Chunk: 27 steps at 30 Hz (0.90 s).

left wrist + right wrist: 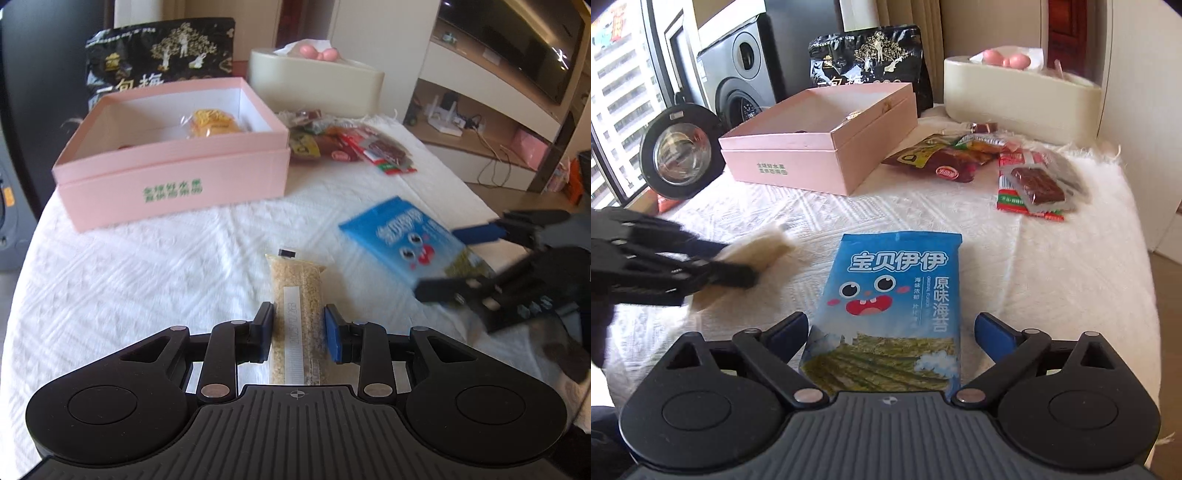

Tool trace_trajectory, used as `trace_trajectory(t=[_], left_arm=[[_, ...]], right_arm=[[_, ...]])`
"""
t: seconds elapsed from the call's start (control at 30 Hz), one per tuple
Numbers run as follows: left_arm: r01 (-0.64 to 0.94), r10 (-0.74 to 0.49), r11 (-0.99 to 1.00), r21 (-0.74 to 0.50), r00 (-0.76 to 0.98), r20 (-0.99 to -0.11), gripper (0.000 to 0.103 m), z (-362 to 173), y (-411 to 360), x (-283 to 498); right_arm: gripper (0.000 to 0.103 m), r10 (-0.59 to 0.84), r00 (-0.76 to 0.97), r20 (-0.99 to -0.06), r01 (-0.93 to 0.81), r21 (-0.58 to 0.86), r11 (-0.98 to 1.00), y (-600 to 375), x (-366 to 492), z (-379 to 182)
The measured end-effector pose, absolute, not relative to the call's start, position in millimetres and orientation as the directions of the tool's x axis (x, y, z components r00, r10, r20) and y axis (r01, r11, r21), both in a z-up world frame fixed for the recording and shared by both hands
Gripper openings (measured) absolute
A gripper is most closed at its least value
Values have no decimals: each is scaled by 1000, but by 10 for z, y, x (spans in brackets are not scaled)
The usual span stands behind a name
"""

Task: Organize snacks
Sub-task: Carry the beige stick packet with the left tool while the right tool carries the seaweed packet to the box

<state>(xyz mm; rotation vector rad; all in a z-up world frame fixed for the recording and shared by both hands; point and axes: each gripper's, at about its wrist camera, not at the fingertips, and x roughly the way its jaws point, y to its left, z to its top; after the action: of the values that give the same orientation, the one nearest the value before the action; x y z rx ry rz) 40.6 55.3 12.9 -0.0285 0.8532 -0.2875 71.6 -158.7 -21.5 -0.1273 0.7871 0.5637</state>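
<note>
My left gripper (pixel 299 321) is shut on a long clear packet of tan grain bar (pixel 297 295), its pads pressing both long sides over the white cloth. The right wrist view shows that gripper (pixel 738 264) blurred at the left with the pale packet (pixel 761 251) in it. My right gripper (pixel 890 325) is open around a blue seaweed packet (pixel 897 295) lying on the cloth, with a gap at the right pad. An open pink box (pixel 170 192) stands at the back left and holds a yellow snack (pixel 214 123).
A pile of red and green snack packets (pixel 960 158) lies right of the pink box (pixel 783 166). Behind stand a black bag (pixel 868 55) and a cream tissue box (pixel 1015 99). A round black glass-fronted object (pixel 679 155) sits at the left table edge.
</note>
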Motion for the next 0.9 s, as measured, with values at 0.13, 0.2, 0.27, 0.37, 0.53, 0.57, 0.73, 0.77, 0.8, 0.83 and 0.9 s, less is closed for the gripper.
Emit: trace_trajectory(t=[0.13,0.2,0.27,0.37,0.53,0.57,0.73,0.77,0.8,0.83,0.9], left_arm=[[254,-279,955,-152,603,-748,34,173,586,242],[263,-290,951,-159,598,-747,34,210,614,158],[267,-300,949,-169,596,-745,34,260,657,88],[272,-317,945,-184,607,-729,34,403,745,10],[277,-338,940,-197,696,-633,34,876,970,-51],[265,-326,945,-191,720,-613,34,961,1024,-36],[140,-204,977,-161,835,-511,34,1235,1308,256],[118,-196,976,-185,846,-496,34,1259,1388,375],[98,-192,972,-213,854,-484,34,1269,1471,513],[79,-187,968,-239,861,-472,34,1254,1542,664],[48,-176,958,-281,873,-454,34,1188,1656,985]], right_arm=[[86,412,581,-702,-532,56,845,-1489,686,-213],[84,414,583,-699,-551,35,834,-1458,629,-171],[81,434,578,-691,-574,34,818,-1448,554,-92],[80,503,565,-654,-623,62,780,-1451,413,111],[80,641,534,-551,-722,97,685,-1337,219,582],[80,658,531,-534,-737,92,669,-1280,203,671],[80,681,565,-466,-749,58,660,-966,400,1029],[80,669,592,-450,-736,37,676,-903,476,1079],[80,650,622,-437,-716,18,698,-840,573,1128],[80,628,649,-429,-693,8,721,-783,683,1167],[80,586,689,-426,-644,11,765,-691,924,1215]])
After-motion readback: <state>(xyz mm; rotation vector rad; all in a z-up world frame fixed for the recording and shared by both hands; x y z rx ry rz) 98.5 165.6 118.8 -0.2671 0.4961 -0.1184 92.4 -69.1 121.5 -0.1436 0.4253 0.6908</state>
